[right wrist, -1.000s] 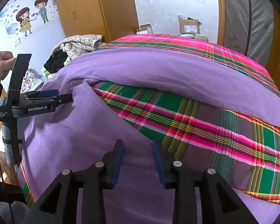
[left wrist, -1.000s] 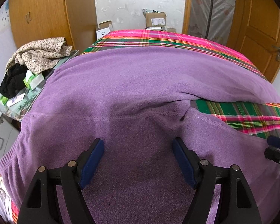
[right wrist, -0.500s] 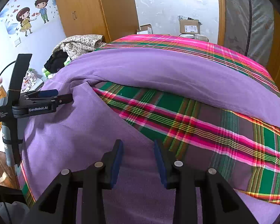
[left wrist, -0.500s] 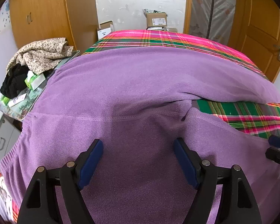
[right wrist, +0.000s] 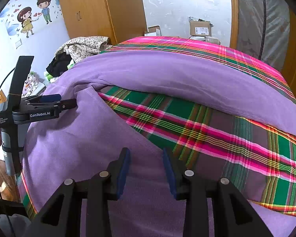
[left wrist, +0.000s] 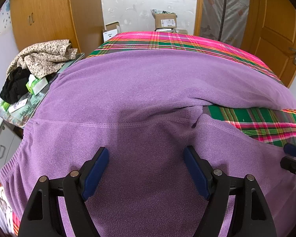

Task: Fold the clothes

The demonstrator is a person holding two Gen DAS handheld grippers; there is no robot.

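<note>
Purple fleece trousers (left wrist: 140, 90) spread across the plaid bed (right wrist: 207, 122), legs parted toward the right of frame. Left gripper (left wrist: 146, 169) poised over the crotch area, jaws wide apart, nothing clamped. Right gripper (right wrist: 146, 164) over the near leg, jaws slightly wider than a second ago, empty. Little else changed; probably about to grasp.

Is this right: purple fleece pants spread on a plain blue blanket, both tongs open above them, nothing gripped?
One thing is off: the blanket is not plain blue. It is plaid in pink, green and grey, as the right wrist view shows plainly. The rest holds: the purple fleece pants lie spread on it, and the left tongs and right tongs both stand open above the fabric, gripping nothing.
</note>
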